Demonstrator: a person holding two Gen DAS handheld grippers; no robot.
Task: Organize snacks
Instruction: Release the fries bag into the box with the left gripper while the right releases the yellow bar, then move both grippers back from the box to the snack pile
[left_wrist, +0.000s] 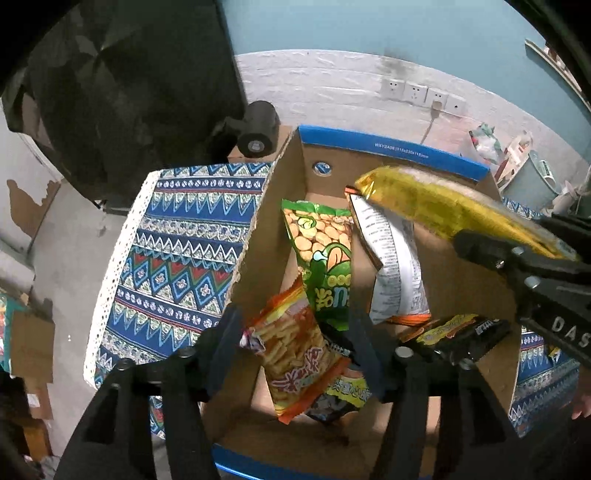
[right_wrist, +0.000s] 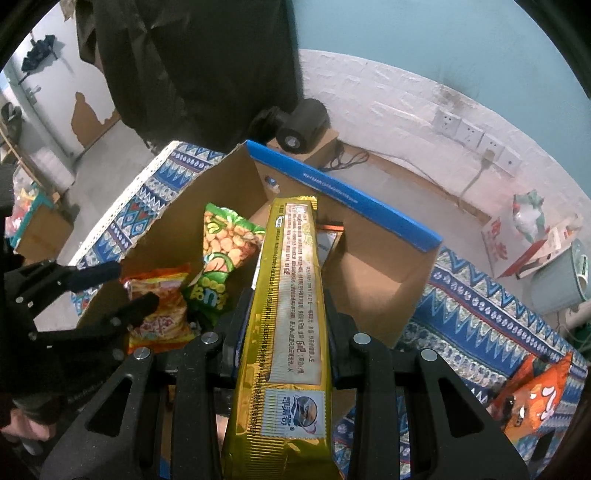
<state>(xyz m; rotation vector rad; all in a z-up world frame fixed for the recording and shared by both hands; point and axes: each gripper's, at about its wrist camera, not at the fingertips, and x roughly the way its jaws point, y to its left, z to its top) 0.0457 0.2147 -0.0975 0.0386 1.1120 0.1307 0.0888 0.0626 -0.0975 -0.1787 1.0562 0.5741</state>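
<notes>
Cardboard box (left_wrist: 458, 280): open-topped, blue-edged, standing on the patterned cloth (left_wrist: 177, 258); I look down into it from both wrists.
Left gripper (left_wrist: 299, 350): my jaws stand apart over the near left part of the box; an orange chip bag (left_wrist: 295, 354) lies between the fingers, and I see no pad pressing on it.
Right gripper (right_wrist: 284, 332): my jaws are clamped on a long gold packet (right_wrist: 288, 314), which runs forward between the fingers and pokes out over the box.
Gold packet, left view: it hangs above the far right of the box, its tip near the far wall.
Green bag (left_wrist: 321, 251): upright inside the box, leaning behind the orange chip bag.
White bag (left_wrist: 395, 266): upright just right of the green bag, printed back facing me.
Dark bag (left_wrist: 458, 332): lying at the near right of the box floor.
Orange bag (right_wrist: 535, 391): outside the box, on the cloth at the right.
Wall sockets (left_wrist: 421, 94): on the white brick wall beyond the box.
</notes>
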